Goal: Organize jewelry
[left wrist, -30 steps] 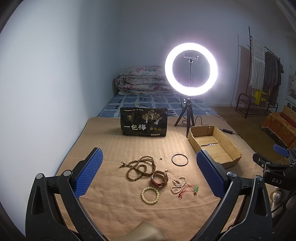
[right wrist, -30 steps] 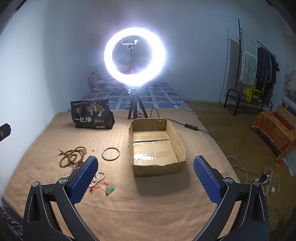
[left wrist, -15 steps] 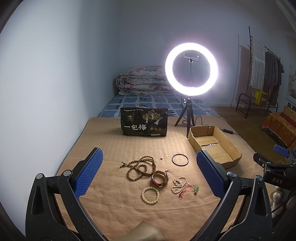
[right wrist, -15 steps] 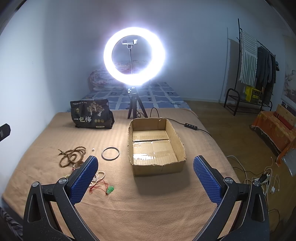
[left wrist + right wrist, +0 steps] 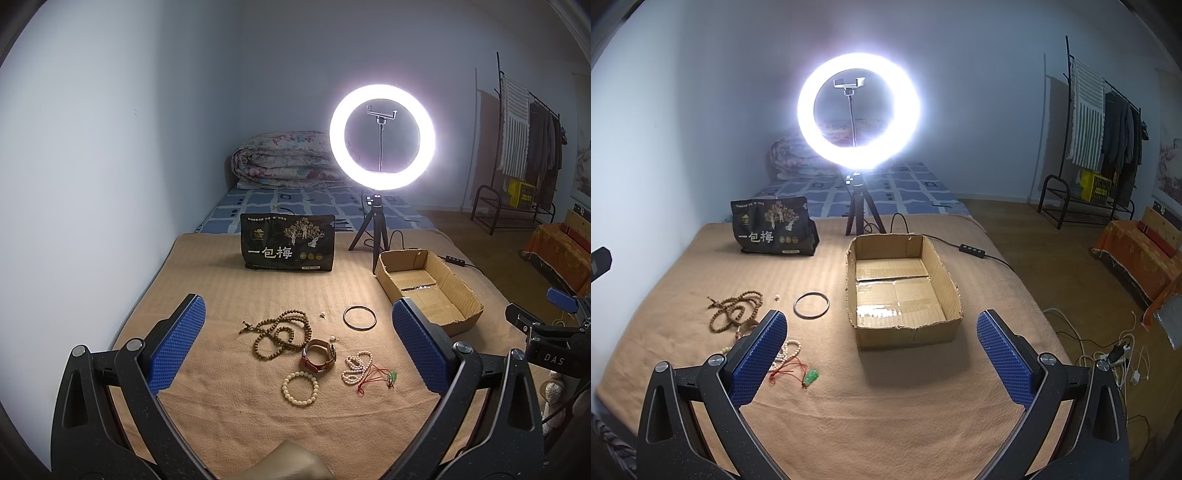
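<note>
both tools hang above the tan blanket (image 5: 229, 295), nothing in either one. the left gripper (image 5: 299, 349) has its blue pads spread wide, and in its view the jewelry sits right between them, low in the middle of the frame. the right gripper (image 5: 882, 354) is spread just as wide, holding nothing, with the cardboard box (image 5: 905, 328) just above the gap between its pads at centre frame.

in the left view: the brown wooden bead strand (image 5: 280, 332) lies coiled at centre, a brown leather watch (image 5: 319, 356) just below and right of it, touching or nearly so. under the watch, a cream bead bracelet (image 5: 300, 388) lies flat in a ring. to the right of the watch, a string of small pale pearls (image 5: 356, 365), with a red cord (image 5: 373, 380) tangled against it and a little green charm (image 5: 394, 376) at the cord's end. higher up, a thin dark bangle (image 5: 359, 317) lies alone, near the box's front left corner but apart from it. two tiny white beads (image 5: 323, 314) sit loose, one beside the bangle, one by the watch.

the box is open-topped, right of centre in the left view, its floor bare cardboard with shiny tape. behind it all, a black snack bag (image 5: 288, 247) stands upright at mid-frame, and the ring light (image 5: 382, 136) glows on its tripod, upper right of centre.
</note>
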`<state>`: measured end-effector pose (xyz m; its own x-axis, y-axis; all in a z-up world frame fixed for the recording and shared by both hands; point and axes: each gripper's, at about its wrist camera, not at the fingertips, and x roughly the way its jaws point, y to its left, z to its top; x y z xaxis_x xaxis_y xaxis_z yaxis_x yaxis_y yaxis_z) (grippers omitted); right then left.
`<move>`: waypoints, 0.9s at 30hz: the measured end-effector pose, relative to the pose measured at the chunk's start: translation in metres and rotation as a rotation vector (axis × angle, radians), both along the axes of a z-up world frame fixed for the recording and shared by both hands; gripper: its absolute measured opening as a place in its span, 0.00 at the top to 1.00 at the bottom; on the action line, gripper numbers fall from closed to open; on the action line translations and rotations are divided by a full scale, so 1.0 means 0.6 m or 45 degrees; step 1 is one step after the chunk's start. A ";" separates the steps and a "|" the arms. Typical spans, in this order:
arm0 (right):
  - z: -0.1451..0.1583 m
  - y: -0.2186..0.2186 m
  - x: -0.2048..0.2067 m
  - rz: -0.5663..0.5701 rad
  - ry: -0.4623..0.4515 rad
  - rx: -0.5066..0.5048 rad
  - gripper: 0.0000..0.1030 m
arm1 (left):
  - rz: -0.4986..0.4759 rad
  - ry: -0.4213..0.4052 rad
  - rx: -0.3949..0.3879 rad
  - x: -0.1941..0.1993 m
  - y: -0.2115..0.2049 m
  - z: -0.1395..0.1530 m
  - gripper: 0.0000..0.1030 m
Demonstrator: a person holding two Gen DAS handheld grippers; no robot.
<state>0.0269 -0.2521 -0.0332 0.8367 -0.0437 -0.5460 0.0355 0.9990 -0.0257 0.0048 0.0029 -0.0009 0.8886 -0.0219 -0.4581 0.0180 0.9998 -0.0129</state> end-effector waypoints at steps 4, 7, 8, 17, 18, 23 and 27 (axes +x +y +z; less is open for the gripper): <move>-0.001 0.000 -0.001 0.000 0.003 -0.002 0.01 | -0.001 0.001 -0.002 0.000 0.000 0.000 0.00; -0.001 0.000 0.000 0.001 0.003 0.000 0.01 | -0.002 0.000 -0.001 0.000 0.000 0.000 0.00; -0.001 0.000 -0.001 0.000 0.003 0.000 0.01 | -0.002 0.000 -0.002 0.000 0.000 0.000 0.00; -0.001 0.000 -0.001 0.001 0.004 -0.001 0.01 | -0.002 0.001 0.000 0.001 0.000 0.000 0.00; -0.001 0.000 -0.001 0.002 0.005 -0.001 0.01 | -0.002 0.001 0.000 0.002 0.001 0.000 0.00; -0.003 0.000 -0.002 0.002 0.006 0.000 0.01 | 0.000 0.002 -0.001 0.004 0.003 0.000 0.00; -0.003 0.000 -0.002 0.003 0.006 0.001 0.01 | 0.005 0.002 0.003 0.000 0.016 -0.007 0.00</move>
